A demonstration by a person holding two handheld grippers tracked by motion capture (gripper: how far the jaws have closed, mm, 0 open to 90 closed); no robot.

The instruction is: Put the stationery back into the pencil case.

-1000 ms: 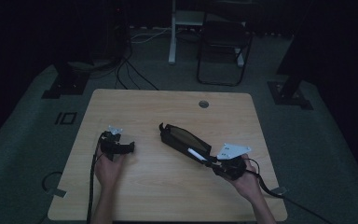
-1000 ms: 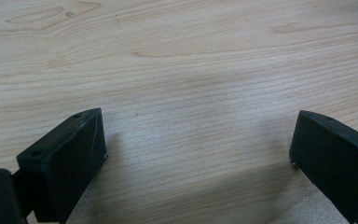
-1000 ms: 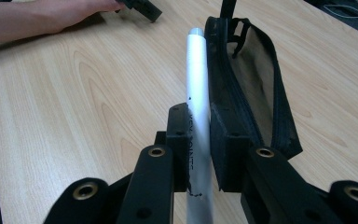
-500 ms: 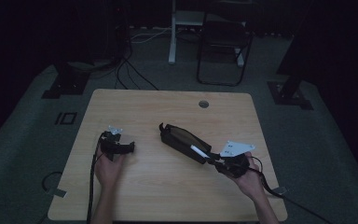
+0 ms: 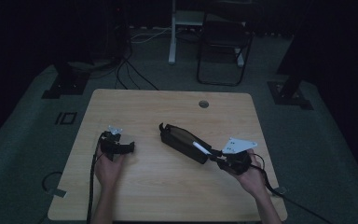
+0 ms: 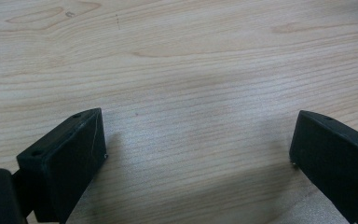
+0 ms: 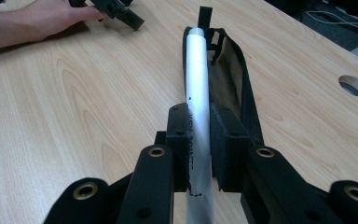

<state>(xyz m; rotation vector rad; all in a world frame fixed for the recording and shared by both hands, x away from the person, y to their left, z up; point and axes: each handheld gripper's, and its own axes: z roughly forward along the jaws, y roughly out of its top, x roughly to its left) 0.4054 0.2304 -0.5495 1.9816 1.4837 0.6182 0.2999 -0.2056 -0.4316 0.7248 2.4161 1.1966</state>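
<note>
A white pen [image 5: 200, 147] with a black far tip lies along an open black pouch [image 5: 182, 140] in the middle of the wooden table [image 5: 168, 196]. My right gripper [image 5: 213, 154] is shut on the pen's near part. In the right gripper view both pads [image 7: 179, 140] press on the pen [image 7: 198, 74], which points over the pouch's brown inside [image 7: 233, 70]. My left gripper [image 5: 129, 147] rests on the table at the left in the person's hand. It is open, its jaws [image 6: 198, 135] wide apart over bare wood with nothing between them.
A round cable hole [image 5: 203, 104] sits near the table's far edge. A folding chair [image 5: 223, 42] and stand feet are on the floor beyond. Cables trail from both grippers off the near edge. The person's left hand [image 7: 42, 18] lies at the table's left.
My right gripper with the pen has shifted very slightly to the right in the high view. The left gripper has stayed where it was.
</note>
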